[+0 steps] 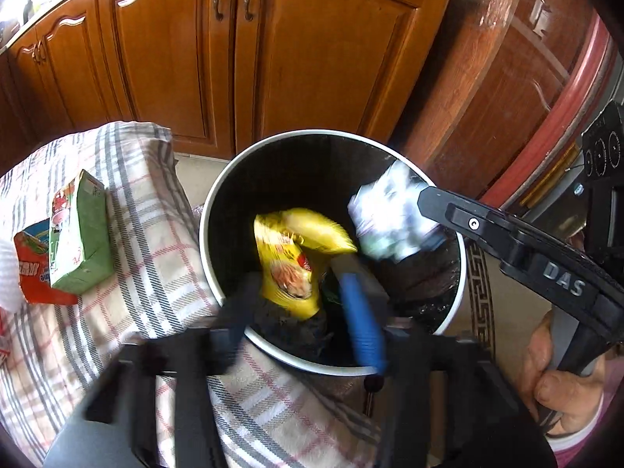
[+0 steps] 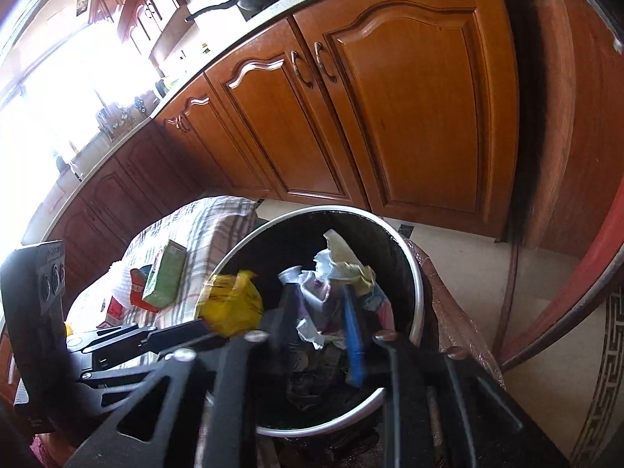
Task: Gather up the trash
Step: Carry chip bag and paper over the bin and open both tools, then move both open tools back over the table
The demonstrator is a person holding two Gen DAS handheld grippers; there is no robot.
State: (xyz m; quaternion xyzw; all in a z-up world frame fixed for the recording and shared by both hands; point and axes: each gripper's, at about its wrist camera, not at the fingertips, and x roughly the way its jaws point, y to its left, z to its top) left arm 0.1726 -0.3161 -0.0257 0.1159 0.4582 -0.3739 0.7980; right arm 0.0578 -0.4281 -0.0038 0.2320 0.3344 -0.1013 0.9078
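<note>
A round bin with a white rim and a black liner stands below both grippers. My left gripper hangs over it with its jaws apart. A yellow snack packet sits blurred between its fingers, and the pads do not seem to press it. My right gripper is also over the bin, jaws parted, with a crumpled wad of white paper loose between its fingers. In the left wrist view that wad shows blurred at the right gripper's tip over the rim. The bin's bottom holds dark trash.
A plaid cloth covers a surface left of the bin, with a green carton and a red packet on it. Wooden cabinet doors stand behind. A red-edged round table curves at the right. A hand holds the right gripper.
</note>
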